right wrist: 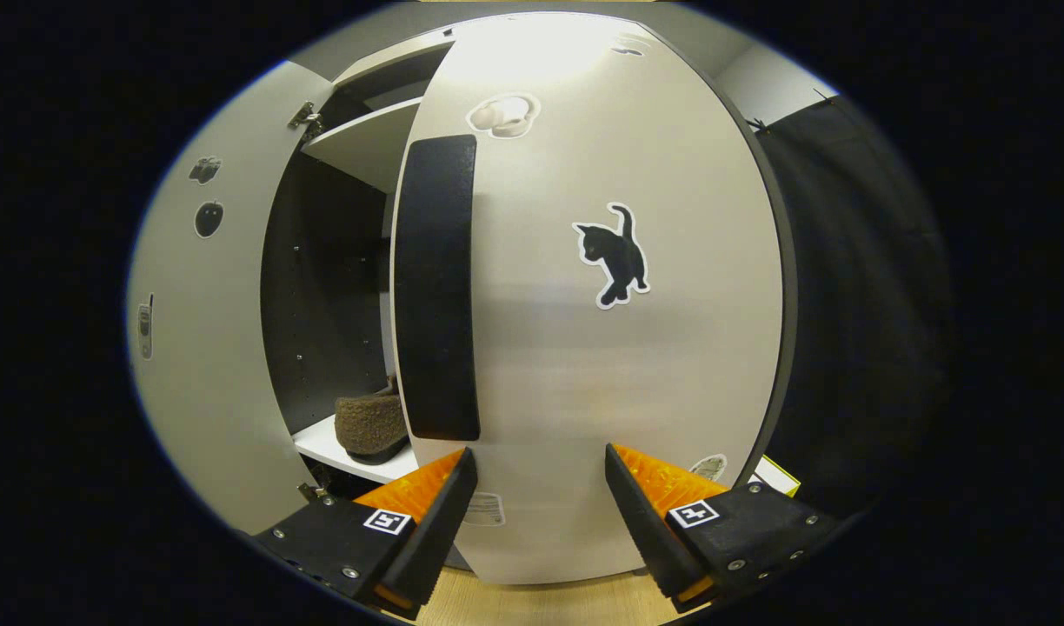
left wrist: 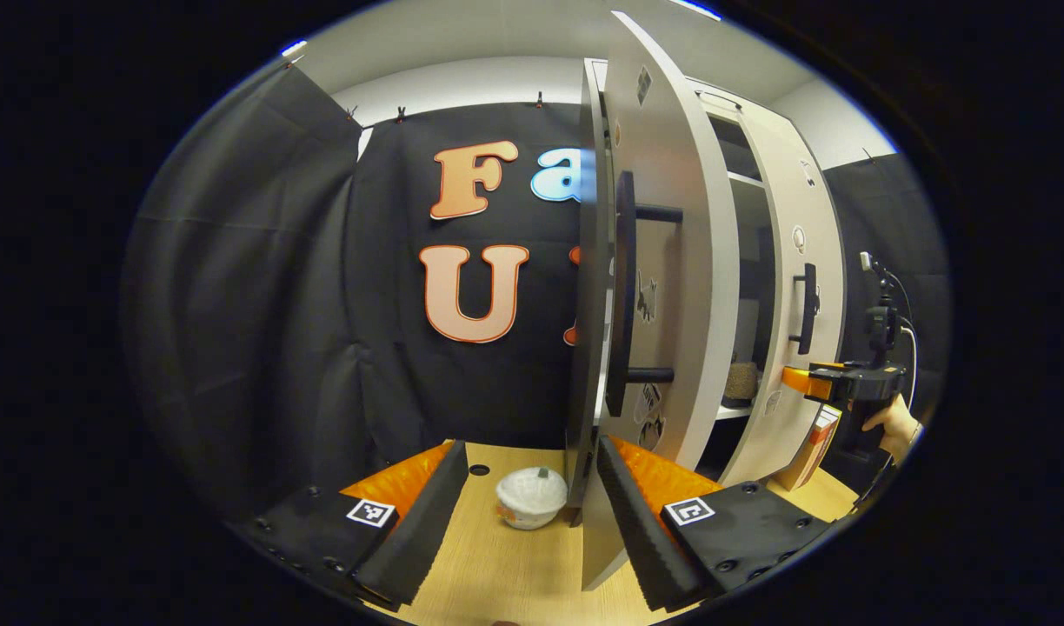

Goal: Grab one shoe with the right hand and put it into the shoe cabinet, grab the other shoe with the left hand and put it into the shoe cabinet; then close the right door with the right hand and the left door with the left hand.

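The shoe cabinet's left door (left wrist: 671, 261) stands partly open, edge-on to me, with a long black handle (left wrist: 621, 296). My left gripper (left wrist: 523, 522) is open, and the door's free edge sits between its fingers. Further right is the right door (left wrist: 793, 261), where a hand holds my right gripper (left wrist: 801, 381). In the right gripper view, the right door (right wrist: 601, 348) with a cat sticker is close ahead, its black handle (right wrist: 436, 287) to the left. My right gripper (right wrist: 536, 513) is open just before the door's face. A brown fuzzy shoe (right wrist: 371, 426) lies on a white shelf (right wrist: 323, 445) inside.
A white bowl (left wrist: 530, 497) sits on the wooden floor (left wrist: 497, 574) just left of the left door's edge. An orange and white carton (left wrist: 814, 443) leans at the cabinet's right side. The left door (right wrist: 193, 348) shows at the left of the right gripper view.
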`<action>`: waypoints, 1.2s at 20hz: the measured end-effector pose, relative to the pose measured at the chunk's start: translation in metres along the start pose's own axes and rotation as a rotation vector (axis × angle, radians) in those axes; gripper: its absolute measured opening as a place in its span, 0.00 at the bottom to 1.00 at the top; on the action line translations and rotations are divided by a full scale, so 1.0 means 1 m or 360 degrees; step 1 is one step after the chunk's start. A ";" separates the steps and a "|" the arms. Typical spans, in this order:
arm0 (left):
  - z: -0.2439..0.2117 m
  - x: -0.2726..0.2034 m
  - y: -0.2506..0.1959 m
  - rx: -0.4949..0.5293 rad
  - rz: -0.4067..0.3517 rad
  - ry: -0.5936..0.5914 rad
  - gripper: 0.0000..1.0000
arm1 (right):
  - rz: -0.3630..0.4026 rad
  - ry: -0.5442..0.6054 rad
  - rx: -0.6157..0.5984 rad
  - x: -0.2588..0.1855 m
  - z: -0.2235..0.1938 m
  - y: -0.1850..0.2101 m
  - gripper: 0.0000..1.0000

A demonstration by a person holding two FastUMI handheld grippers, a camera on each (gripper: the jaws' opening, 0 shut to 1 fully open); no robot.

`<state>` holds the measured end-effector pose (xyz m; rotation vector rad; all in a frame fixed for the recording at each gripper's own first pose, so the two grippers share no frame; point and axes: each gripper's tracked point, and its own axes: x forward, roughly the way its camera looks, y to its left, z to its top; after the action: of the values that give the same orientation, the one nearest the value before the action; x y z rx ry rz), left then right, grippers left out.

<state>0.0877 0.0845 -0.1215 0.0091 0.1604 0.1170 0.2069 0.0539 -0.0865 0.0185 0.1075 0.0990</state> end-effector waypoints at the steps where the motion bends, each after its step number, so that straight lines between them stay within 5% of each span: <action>1: -0.002 0.004 -0.004 -0.0007 -0.0017 0.0007 0.97 | 0.0000 0.0004 0.0006 0.001 0.000 0.000 0.92; 10: -0.001 0.008 -0.019 0.0046 -0.0075 0.0039 0.96 | -0.0040 0.0015 -0.0002 -0.012 0.005 -0.007 0.93; 24: -0.005 0.019 -0.112 0.0031 -0.0245 0.0048 0.97 | -0.0034 -0.0065 -0.0027 -0.085 0.027 -0.063 0.92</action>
<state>0.1188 -0.0243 -0.1316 0.0142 0.1919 -0.0382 0.1318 -0.0175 -0.0525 0.0026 0.0662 0.0781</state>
